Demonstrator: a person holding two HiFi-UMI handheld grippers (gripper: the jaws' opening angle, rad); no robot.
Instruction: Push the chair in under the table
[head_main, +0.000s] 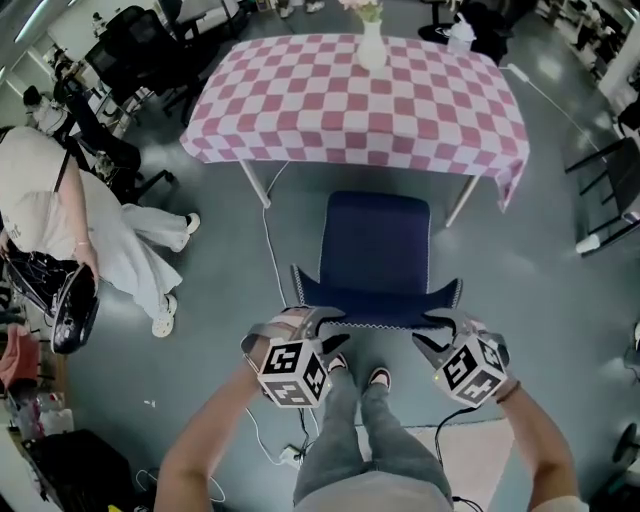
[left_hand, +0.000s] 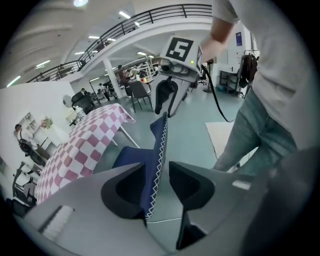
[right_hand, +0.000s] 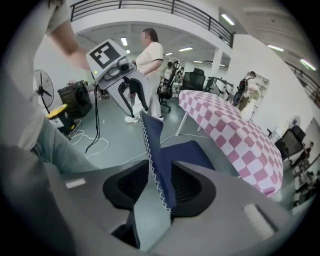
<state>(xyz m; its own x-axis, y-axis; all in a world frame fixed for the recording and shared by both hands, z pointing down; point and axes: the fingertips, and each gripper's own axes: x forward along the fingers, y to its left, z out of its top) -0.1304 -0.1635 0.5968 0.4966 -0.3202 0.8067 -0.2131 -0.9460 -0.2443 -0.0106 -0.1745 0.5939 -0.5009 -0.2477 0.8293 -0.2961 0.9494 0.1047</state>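
Note:
A navy blue chair (head_main: 375, 245) stands just in front of a table with a pink-and-white checked cloth (head_main: 300, 110), its seat partly out from under the table's edge. The stitched top edge of the chair back (head_main: 375, 312) faces me. My left gripper (head_main: 318, 322) straddles the chair back's left corner (left_hand: 159, 150) with a gap at one pad, so it is open (left_hand: 160, 182). My right gripper (head_main: 440, 330) straddles the right corner (right_hand: 152, 140) in the same way, with space beside the fabric (right_hand: 160, 187). Each gripper view shows the other gripper at the far corner.
A white vase (head_main: 371, 45) stands at the table's far edge. A person in white (head_main: 60, 200) is at the left beside black office chairs (head_main: 130, 50). A white cable (head_main: 270, 250) runs over the grey floor. My own legs (head_main: 360, 430) stand right behind the chair.

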